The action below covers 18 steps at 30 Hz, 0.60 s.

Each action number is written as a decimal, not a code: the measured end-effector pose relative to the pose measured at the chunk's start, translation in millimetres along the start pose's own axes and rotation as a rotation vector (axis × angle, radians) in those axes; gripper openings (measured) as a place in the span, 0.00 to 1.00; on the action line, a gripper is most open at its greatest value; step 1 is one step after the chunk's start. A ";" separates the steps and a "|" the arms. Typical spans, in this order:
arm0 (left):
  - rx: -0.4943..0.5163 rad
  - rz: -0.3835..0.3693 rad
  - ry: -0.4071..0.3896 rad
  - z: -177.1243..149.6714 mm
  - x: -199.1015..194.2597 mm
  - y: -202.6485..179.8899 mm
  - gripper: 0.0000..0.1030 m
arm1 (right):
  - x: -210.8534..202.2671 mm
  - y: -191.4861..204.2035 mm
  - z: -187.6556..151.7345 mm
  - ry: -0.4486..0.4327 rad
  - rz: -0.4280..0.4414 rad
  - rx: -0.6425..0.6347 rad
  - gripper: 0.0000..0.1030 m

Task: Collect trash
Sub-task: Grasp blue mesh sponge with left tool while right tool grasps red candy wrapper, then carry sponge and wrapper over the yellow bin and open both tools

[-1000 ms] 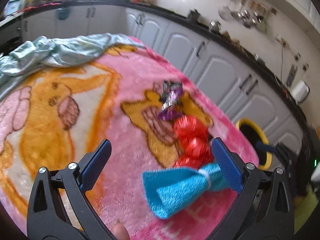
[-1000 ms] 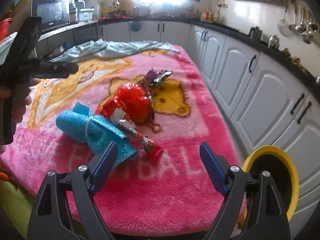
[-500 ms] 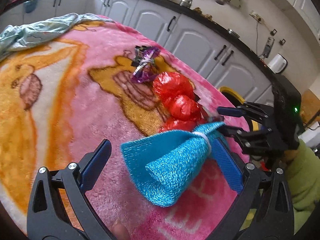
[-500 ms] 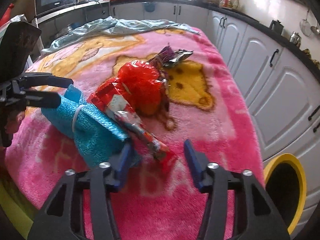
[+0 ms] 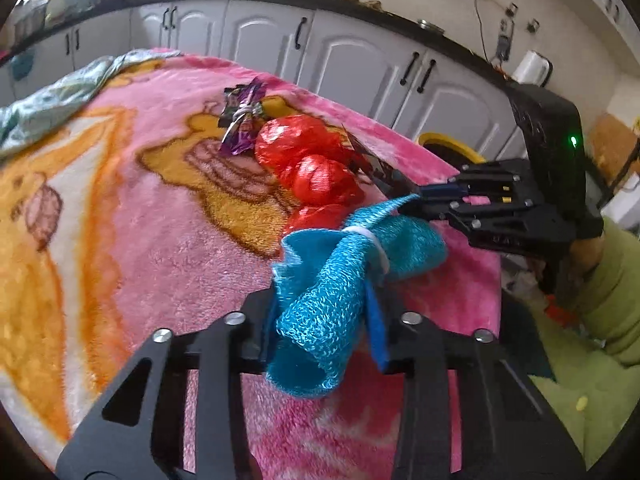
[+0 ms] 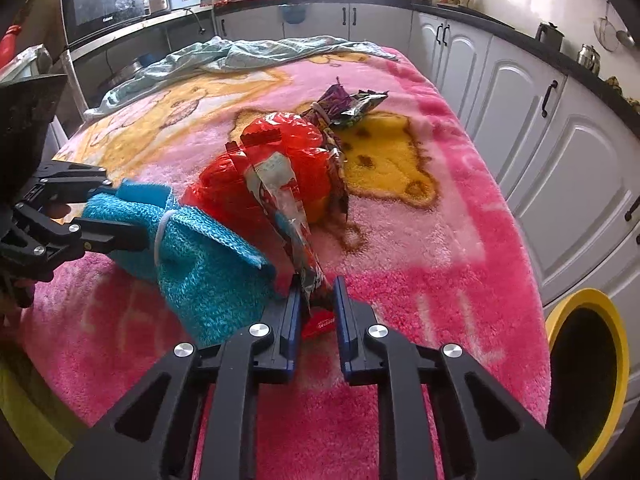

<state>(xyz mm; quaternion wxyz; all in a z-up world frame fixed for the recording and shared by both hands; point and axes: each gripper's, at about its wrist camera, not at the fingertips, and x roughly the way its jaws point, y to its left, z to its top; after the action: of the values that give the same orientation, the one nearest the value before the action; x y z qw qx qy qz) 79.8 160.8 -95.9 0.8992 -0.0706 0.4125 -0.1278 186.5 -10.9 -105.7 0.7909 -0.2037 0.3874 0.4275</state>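
Observation:
A blue mesh bundle (image 5: 340, 280) tied with a white band lies on the pink blanket (image 5: 160, 220). My left gripper (image 5: 320, 320) is shut on its near end; it also shows in the right wrist view (image 6: 200, 248). My right gripper (image 6: 316, 300) is shut on the end of a red snack wrapper (image 6: 288, 196), which joins crumpled red plastic (image 5: 312, 160). A purple wrapper (image 5: 242, 116) lies beyond the red one. The right gripper also shows at the right of the left wrist view (image 5: 436, 196).
A yellow-rimmed bin (image 6: 588, 376) stands on the floor off the blanket's right edge. A pale green cloth (image 6: 240, 56) lies crumpled at the blanket's far end. White cabinets (image 6: 520, 120) run along the right. A microwave (image 6: 104, 4) sits far left.
Both grippers have closed: the left on the blue mesh bundle, the right on the red wrapper's end. Both moved in closer to the trash pile.

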 end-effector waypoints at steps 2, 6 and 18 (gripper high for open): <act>0.022 -0.010 0.005 -0.4 -3.4 -6.0 0.16 | -4.1 -0.9 -1.6 -0.011 0.001 0.009 0.14; 0.051 -0.021 -0.009 0.0 -13.4 -20.9 0.14 | -14.1 -3.0 -5.5 -0.031 0.007 0.021 0.14; 0.061 -0.011 -0.067 29.6 -25.5 -61.2 0.13 | -70.2 -25.6 -14.8 -0.130 -0.057 0.085 0.14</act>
<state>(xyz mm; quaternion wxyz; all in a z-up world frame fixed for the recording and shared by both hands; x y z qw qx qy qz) 75.8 110.2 -43.9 0.9135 -0.0499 0.3775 -0.1429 177.9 -71.2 -59.8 0.8343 -0.1526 0.3470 0.4003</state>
